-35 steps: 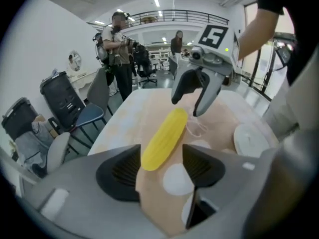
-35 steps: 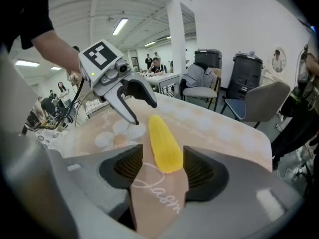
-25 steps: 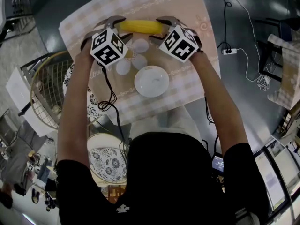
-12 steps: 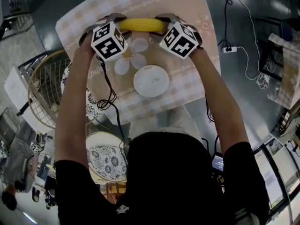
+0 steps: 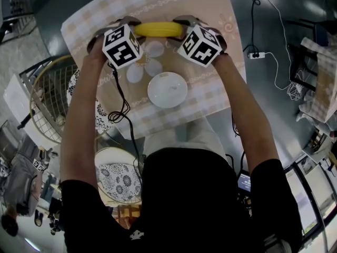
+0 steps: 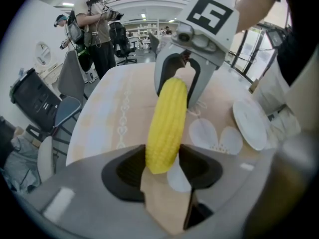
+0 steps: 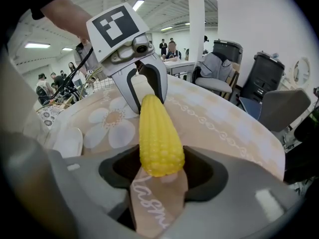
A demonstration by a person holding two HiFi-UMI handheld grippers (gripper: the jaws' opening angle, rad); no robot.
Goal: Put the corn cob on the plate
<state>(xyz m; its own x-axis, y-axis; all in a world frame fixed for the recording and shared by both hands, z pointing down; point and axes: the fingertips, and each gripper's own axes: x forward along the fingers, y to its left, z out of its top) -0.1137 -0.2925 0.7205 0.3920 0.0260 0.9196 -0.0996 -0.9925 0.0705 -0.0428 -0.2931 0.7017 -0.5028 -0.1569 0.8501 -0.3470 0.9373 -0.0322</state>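
Note:
A yellow corn cob (image 5: 158,29) lies across the far part of the table, beyond the white plate (image 5: 167,89). My left gripper (image 5: 129,27) is at its left end and my right gripper (image 5: 182,27) at its right end. In the left gripper view the cob's narrow tip (image 6: 167,126) sits between the pads of the left gripper (image 6: 162,166), which touch it on both sides. In the right gripper view the thick end (image 7: 158,138) fills the gap of the right gripper (image 7: 160,168). Both pairs of jaws have just been closing on the cob.
The table carries a beige cloth with a white flower print (image 5: 149,62). A wire chair (image 5: 50,104) and a patterned cushion (image 5: 118,181) stand at the left, and a power strip with cables (image 5: 257,57) lies on the floor at the right. People stand in the background (image 6: 94,24).
Both grippers stay at the cob's two ends, the left one tilted a little. The cob lies in the same spot on the cloth.

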